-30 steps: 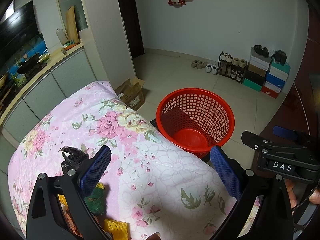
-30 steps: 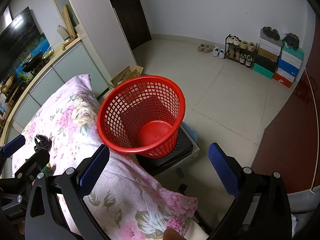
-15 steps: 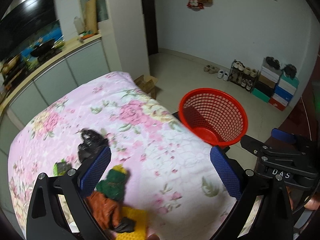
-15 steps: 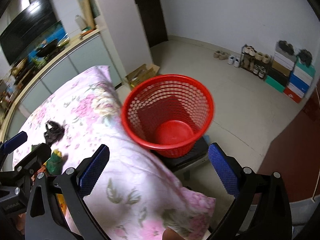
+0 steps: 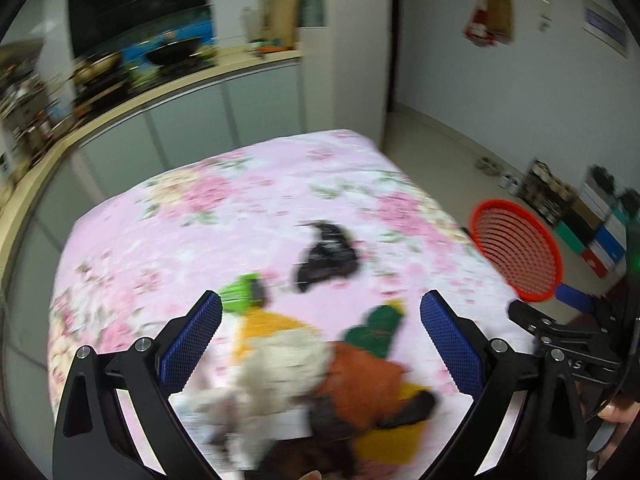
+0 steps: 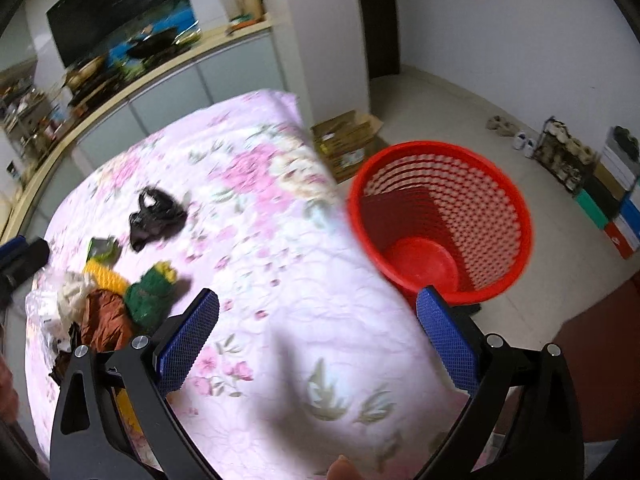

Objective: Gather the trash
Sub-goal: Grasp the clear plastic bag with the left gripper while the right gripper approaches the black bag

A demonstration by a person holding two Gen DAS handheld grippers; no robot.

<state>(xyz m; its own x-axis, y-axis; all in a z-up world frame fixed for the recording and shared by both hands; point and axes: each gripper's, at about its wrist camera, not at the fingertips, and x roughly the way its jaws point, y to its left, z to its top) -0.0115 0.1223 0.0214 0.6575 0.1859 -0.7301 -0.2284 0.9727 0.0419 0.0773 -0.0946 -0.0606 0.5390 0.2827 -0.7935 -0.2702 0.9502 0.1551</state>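
Observation:
A pile of trash lies on the pink floral cloth (image 5: 240, 208): a black plastic bag (image 5: 328, 256), a green wrapper (image 5: 242, 294), a dark green wrapper (image 5: 378, 326), a brown wrapper (image 5: 360, 384), yellow foam netting (image 5: 268, 324) and crumpled white paper (image 5: 280, 364). My left gripper (image 5: 320, 344) is open and hovers just above the pile, holding nothing. A red mesh basket (image 6: 440, 220) stands empty beside the table's right edge. My right gripper (image 6: 318, 340) is open and empty over the cloth, between the pile (image 6: 116, 300) and the basket. The views are motion-blurred.
A counter (image 5: 160, 92) with a wok and clutter runs along the back left wall. A cardboard box (image 6: 348, 140) lies on the floor behind the basket. A shoe rack (image 6: 568, 156) and stacked shoe boxes (image 5: 596, 232) stand at the far right.
Both grippers have swung left, away from the basket and toward the trash pile. The pile now lies between the left fingers. Both stay open.

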